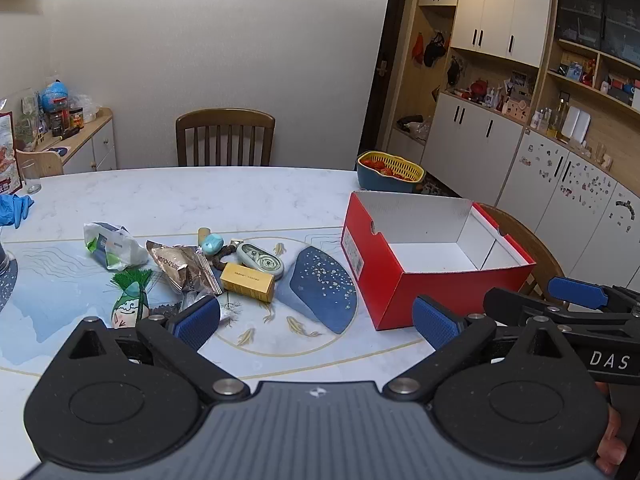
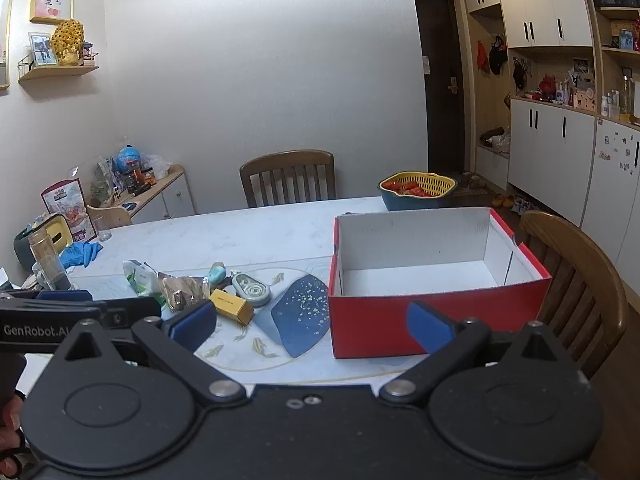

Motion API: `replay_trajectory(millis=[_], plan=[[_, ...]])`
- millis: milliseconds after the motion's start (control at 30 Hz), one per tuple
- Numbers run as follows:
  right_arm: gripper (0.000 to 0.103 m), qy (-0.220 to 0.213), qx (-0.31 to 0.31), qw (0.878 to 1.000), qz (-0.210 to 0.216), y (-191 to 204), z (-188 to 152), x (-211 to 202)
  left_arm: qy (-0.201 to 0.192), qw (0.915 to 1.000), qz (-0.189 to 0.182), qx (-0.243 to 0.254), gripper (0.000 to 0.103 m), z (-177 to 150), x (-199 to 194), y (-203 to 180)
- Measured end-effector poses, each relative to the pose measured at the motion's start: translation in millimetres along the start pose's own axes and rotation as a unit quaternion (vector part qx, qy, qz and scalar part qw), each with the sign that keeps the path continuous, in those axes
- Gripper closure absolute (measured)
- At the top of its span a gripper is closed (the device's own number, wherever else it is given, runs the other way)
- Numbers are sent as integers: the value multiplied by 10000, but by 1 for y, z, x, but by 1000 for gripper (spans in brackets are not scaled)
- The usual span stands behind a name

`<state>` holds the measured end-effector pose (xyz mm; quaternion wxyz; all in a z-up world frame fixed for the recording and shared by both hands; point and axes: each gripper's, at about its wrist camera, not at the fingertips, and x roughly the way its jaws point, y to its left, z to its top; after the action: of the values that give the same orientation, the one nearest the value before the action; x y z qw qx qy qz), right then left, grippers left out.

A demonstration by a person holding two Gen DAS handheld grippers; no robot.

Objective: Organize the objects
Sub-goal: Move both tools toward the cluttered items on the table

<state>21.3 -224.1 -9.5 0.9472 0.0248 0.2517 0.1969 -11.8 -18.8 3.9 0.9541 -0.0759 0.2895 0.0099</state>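
Note:
A red shoe box (image 1: 394, 292) with a white, empty inside stands open on the right of the table. Left of it lies a pile: a white-green pouch (image 1: 114, 250), a brown foil snack packet (image 1: 180, 268), a small yellow box (image 1: 248, 282), a pale green correction-tape dispenser (image 1: 260, 262), a teal oval piece (image 1: 212, 245) and a green-tasselled figure (image 1: 130, 300). My left gripper (image 1: 316, 320) hovers open above the table's near side, between pile and box, with nothing between its blue pads. My right gripper (image 2: 311, 327) is open too, facing the box's (image 2: 400, 320) near wall.
A yellow basket in a blue bowl (image 1: 390, 170) holds red items at the table's far right edge. A blue glove (image 1: 14, 208) and a glass (image 1: 30, 176) lie far left. One wooden chair (image 1: 225, 136) stands behind the table, another (image 2: 580, 280) right of the box.

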Motion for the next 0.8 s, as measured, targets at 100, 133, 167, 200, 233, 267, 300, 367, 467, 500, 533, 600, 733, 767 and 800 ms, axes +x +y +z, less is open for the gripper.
replay_trajectory(millis=[100, 133, 167, 200, 233, 267, 300, 367, 467, 500, 533, 600, 733, 767, 800], plan=[[2, -27, 5, 10000, 42, -1, 1, -1, -18, 10000, 20, -20, 0, 0, -2, -1], [2, -35, 7, 10000, 70, -1, 1, -1, -30, 10000, 29, -21, 0, 0, -3, -2], [2, -36, 10, 9999, 97, -1, 1, -1, -45, 10000, 50, -13, 0, 0, -4, -2], [2, -44, 2, 9999, 119, -1, 2, -2, -66, 9999, 82, -2, 0, 0, -5, -2], [2, -61, -6, 9999, 148, 0, 2, -2, -94, 9999, 113, 13, 0, 0, -7, -3], [2, -78, -16, 9998, 177, 0, 2, -3, -116, 9998, 130, 18, 0, 0, -8, -3], [2, -96, -32, 9997, 211, 1, 2, -3, -127, 9998, 131, 5, 0, 1, -9, -3], [2, -115, -69, 9995, 287, 2, 3, -4, -126, 9998, 109, -62, 0, 0, -10, 0], [2, -131, -86, 9992, 375, 5, 4, -3, -143, 9997, 97, -148, 0, 0, -12, 4], [2, -128, -92, 9991, 400, 7, 5, -2, -146, 9997, 103, -156, 0, 0, -12, 5], [2, -119, -100, 9989, 433, 8, 5, -1, -140, 9997, 105, -162, 0, 1, -12, 6], [2, -113, -123, 9988, 468, 11, 6, 0, -132, 9997, 104, -182, 0, 1, -11, 10], [2, -70, -142, 9988, 471, 17, 7, 8, -122, 9997, 126, -183, 0, 2, -7, 18], [2, -63, -154, 9988, 452, 18, 8, 10, -122, 9997, 133, -169, 0, 3, -5, 20], [2, -65, -166, 9989, 434, 20, 8, 12, -126, 9997, 138, -155, 0, 3, -3, 22]])
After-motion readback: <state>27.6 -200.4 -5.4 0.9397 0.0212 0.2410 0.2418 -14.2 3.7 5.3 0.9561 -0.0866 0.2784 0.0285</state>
